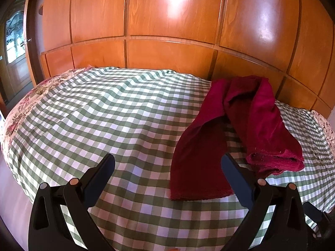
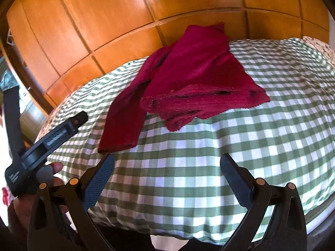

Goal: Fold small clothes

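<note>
Subject: one dark red garment (image 1: 236, 129), lying crumpled on the green-and-white checked cover (image 1: 117, 117) of a bed, toward the far side near the panelled wooden wardrobe (image 1: 167, 21). It is not yet folded. One long strip of it (a sleeve or leg, cannot tell which) runs toward the near edge and lies flat; the rest is bunched, with a raw, fuzzy hem turned up on the side nearer the right wrist camera.

Left gripper (image 1: 167, 163): jaws wide apart, holding nothing, hovering over the cover with the end of the flat strip just beside its right finger. Contact with the cloth cannot be confirmed.

Right gripper (image 2: 166, 165): jaws likewise spread, empty, above bare cover, the garment ahead of it and apart from it.

Handling estimate: the fabric looks like terry or fleece, soft, limp and light. It should drape and sag when lifted, so a single pinch will not keep its shape. The nap suggests fair friction against the pads, so slip risk is judged low. Not fragile.

Hold points proposed: the near end of the flat strip for the left gripper, and the thick turned hem (image 2: 209, 96) for the right (doubled layers give more to pinch). Risk: catching the checked cover together with the cloth.
</note>
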